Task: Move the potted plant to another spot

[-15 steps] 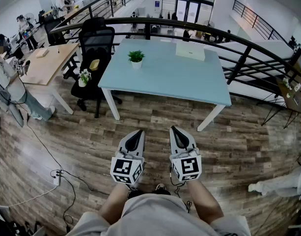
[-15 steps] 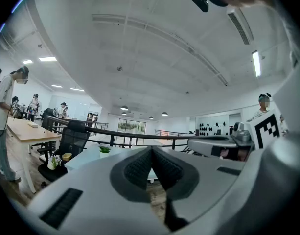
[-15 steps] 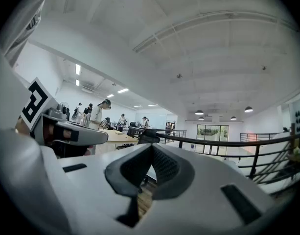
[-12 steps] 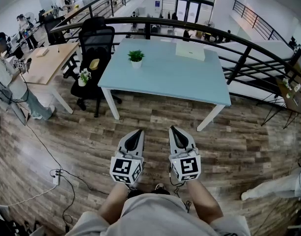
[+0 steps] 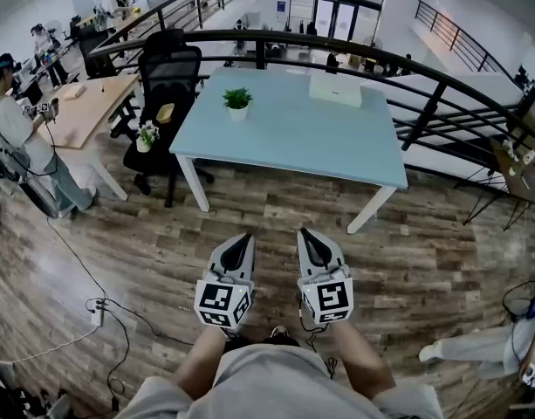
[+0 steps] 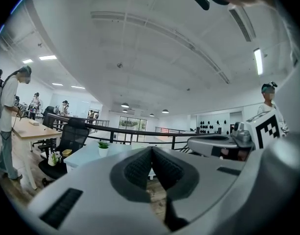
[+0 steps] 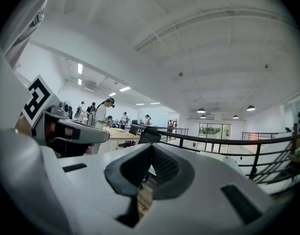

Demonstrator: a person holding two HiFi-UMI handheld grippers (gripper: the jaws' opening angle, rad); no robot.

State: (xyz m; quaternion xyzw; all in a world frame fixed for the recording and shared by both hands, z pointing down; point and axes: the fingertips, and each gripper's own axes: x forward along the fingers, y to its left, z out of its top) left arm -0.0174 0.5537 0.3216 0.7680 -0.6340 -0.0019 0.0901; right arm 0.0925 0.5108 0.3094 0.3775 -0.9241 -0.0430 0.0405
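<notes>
1. The person is standing on the wood floor [image 5: 145, 234], a good way back from the light blue surface [image 5: 293, 147], and is holding both claws out in front, side by side.
2. The left claw [image 5: 243, 236] is pointing toward the surface and is pinched all the way closed. Its pads are meeting at the tip with nothing between them.
3. Same deal with the right claw [image 5: 304, 232]: it's pressing pad against pad, empty, and aiming roughly level at the far side of the room.
4. The potted plant [image 5: 237, 102], a small green thing in a white pot, is standing upright on the far left part of the surface. It's near the left edge and well apart from both claws.
5. A white box [image 5: 335, 89] is lying on the far side of the surface, to the right of the plant and not touching it.
6. A black office chair [image 5: 169, 77] is sitting just left of the surface. A little pot with white flowers [image 5: 146, 137] is showing by its seat, though I can't tell if it's actually resting on the seat.
7. Further left, a person [image 5: 18, 133] is standing at a wooden desk [image 5: 79, 112], and a black railing [image 5: 433, 94] is curving round behind the surface.
</notes>
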